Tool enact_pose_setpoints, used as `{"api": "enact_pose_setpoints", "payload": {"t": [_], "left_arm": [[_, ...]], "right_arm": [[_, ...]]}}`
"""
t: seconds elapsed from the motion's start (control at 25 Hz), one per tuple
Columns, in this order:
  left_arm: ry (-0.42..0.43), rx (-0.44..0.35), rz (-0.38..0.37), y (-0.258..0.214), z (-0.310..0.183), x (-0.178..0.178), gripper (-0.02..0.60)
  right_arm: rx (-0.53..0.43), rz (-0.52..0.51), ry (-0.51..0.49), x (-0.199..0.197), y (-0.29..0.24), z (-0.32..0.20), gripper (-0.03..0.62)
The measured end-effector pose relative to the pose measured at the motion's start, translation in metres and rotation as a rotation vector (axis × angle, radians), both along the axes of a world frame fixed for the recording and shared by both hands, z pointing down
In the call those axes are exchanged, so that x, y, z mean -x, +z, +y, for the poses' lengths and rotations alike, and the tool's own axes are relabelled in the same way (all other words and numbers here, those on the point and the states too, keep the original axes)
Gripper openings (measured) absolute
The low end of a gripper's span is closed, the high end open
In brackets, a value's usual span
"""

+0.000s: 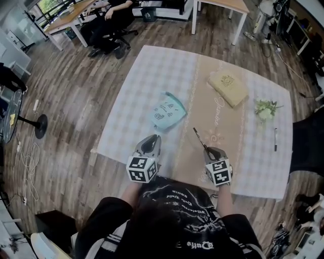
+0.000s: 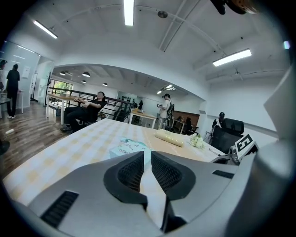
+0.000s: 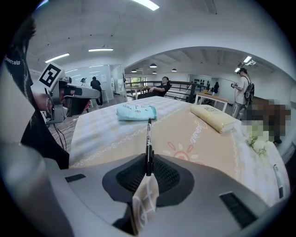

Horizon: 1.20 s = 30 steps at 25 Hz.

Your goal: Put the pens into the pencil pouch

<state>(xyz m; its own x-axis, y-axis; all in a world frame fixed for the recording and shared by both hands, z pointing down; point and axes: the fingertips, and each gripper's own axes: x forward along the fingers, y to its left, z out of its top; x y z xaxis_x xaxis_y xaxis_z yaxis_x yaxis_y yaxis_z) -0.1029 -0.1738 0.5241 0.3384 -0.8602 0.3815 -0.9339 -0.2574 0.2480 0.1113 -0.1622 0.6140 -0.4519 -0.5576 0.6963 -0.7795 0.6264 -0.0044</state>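
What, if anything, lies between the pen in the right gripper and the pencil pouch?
Nothing visible does. The pen, clamped in the right gripper, points over bare tablecloth toward the pencil pouch.

White flowers (image 1: 265,109) lie on the checked tablecloth (image 1: 147,76) — a person (image 1: 109,20) sits beyond it

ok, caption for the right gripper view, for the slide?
Black pen clamped in the right gripper, pointing toward the teal pencil pouch on the checked tablecloth.

Bright, even ceiling-strip light (image 2: 128,11); heavy fisheye warping, dark corners.
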Motion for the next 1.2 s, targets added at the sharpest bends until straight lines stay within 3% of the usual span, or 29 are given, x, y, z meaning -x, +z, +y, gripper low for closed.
{"api": "enact_pose_setpoints", "payload": {"t": [0.12,0.36,0.64,1.2], "left_arm": [[0.028,0.003,-0.001,-0.002,-0.013,-0.011,0.130],[0.066,0.031,-0.043,-0.005,-0.054,-0.040,0.173],[0.044,0.093,-0.144,0.006,-0.105,-0.067,0.184],[-0.093,0.299,-0.228,0.075,-0.169,-0.084,0.196]], "right_arm": [[0.001,-0.004,0.006,-0.004,-0.001,0.002,0.064],[-0.002,-0.001,0.018,-0.013,-0.002,0.008,0.064],[0.020,-0.017,0.073,-0.031,0.007,0.011,0.064],[0.079,-0.009,0.117,-0.058,0.020,0.008,0.064]]}}
